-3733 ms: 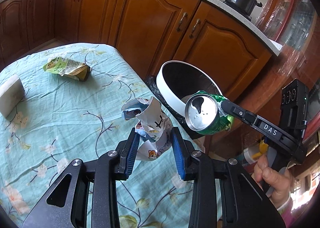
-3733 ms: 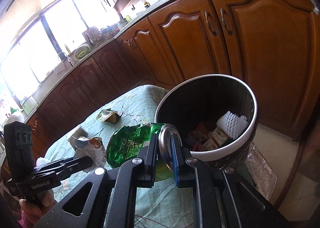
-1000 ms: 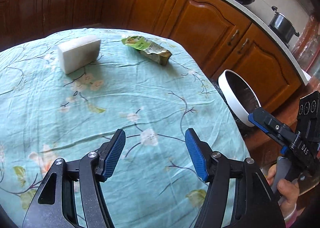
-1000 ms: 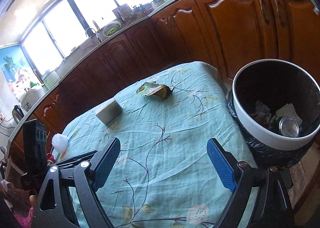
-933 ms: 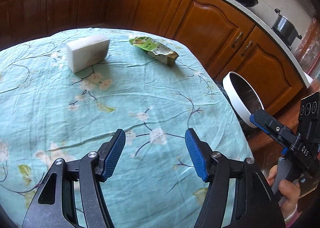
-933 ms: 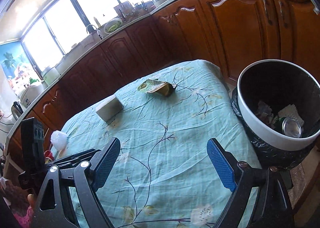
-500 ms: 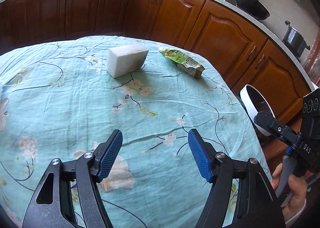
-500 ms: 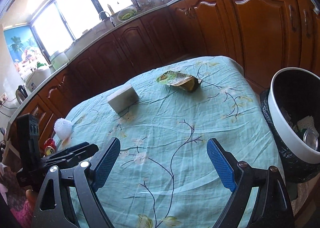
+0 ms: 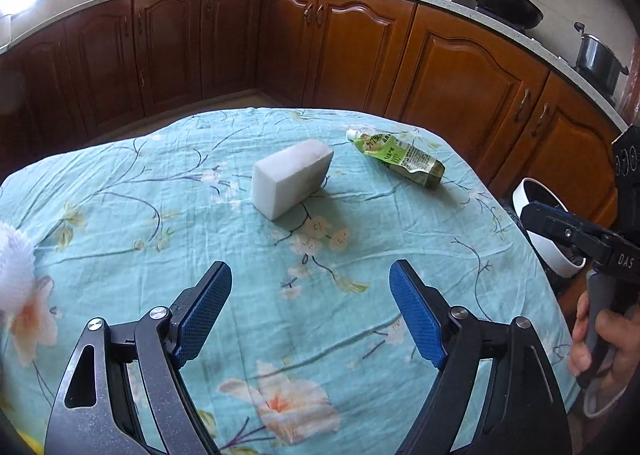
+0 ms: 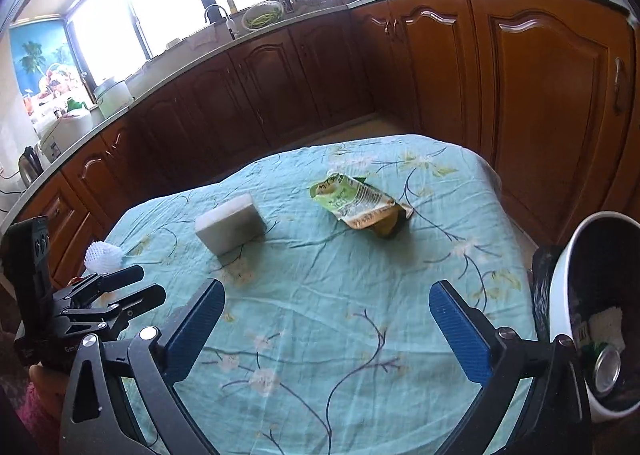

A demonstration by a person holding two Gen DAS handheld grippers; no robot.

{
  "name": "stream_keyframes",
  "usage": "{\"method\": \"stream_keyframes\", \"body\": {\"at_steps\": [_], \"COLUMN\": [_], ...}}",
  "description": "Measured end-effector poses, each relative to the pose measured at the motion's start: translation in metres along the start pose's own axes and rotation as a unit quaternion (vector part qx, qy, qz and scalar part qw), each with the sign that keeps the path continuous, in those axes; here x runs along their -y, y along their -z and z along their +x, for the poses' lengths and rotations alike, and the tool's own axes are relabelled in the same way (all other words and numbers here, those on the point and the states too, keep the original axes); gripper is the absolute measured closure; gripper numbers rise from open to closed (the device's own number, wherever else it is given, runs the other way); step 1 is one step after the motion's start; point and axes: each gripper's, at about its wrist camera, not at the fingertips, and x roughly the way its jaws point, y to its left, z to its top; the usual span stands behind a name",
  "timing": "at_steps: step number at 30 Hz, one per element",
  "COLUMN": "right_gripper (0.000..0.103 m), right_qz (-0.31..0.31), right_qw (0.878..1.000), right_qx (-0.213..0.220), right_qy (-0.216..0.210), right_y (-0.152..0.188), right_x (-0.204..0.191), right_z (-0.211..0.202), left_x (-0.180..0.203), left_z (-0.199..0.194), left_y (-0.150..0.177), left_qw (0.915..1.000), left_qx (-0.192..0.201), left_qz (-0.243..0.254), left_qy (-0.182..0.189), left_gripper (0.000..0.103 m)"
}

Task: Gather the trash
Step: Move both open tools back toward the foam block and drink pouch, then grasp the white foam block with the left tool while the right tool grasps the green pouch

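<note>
White foam block (image 9: 293, 176) on edge mid-table — flattened green pouch (image 9: 398, 159) lying beside, apart.

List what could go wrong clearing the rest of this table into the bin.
1. The green pouch lies flat and crumpled on the wrinkled tablecloth; jaws may pinch cloth along with it.
2. The white foam block is wide, so a grip may slip.
3. The bin sits below the table edge; a drop may miss.

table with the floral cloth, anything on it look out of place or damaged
Yes. A crumpled green drink pouch lies flat on its side near the far edge of the teal floral tablecloth, squashed and empty-looking. A white foam block sits beside it, apart, and a white mesh fruit sleeve lies at the cloth's edge. Nothing looks spilled.
</note>
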Motion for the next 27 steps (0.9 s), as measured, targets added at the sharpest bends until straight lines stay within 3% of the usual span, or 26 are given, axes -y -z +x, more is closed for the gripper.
{"method": "stream_keyframes", "body": {"at_steps": [4,9,17,19,21,23,24,26,27], "right_gripper": [0.007,0.033,0.039,0.049,0.081,0.090,0.093,0.097,0.098], "right_qz": [-0.009,-0.023,-0.051,-0.059,-0.068,-0.065,-0.061,-0.056,-0.050], "right_qw": [1.000,0.999,0.996,0.995,0.993,0.993,0.994,0.994,0.995], "right_qx": [-0.009,-0.031,-0.064,-0.074,-0.084,-0.088,-0.088,-0.084,-0.083], "right_qy": [0.004,0.033,0.035,0.038,0.045,0.038,0.033,0.036,0.031], "right_y": [-0.023,-0.043,-0.057,-0.055,-0.052,-0.047,-0.045,-0.040,-0.037], "right_x": [0.005,0.017,0.019,0.017,0.014,0.012,0.012,0.010,0.009], "right_z": [0.026,0.065,0.110,0.117,0.123,0.123,0.121,0.112,0.108], "left_x": [-0.006,-0.016,-0.015,-0.013,-0.012,-0.010,-0.008,-0.003,0.000], "left_z": [0.018,0.049,0.088,0.097,0.105,0.107,0.108,0.109,0.108], "left_y": [-0.021,-0.043,-0.064,-0.064,-0.064,-0.063,-0.062,-0.061,-0.060], "left_qw": [0.9998,0.9990,0.9954,0.9936,0.9926,0.9928,0.9926,0.9922,0.9919], "left_qx": [-0.005,-0.024,-0.036,-0.041,-0.048,-0.050,-0.050,-0.056,-0.059], "left_qz": [0.017,0.037,0.088,0.101,0.106,0.105,0.107,0.109,0.109], "left_qy": [0.001,0.004,-0.013,-0.028,-0.035,-0.027,-0.030,-0.027,-0.029], "left_gripper": [0.020,0.020,0.020,0.020,0.020,0.021,0.023,0.051,0.055]}}
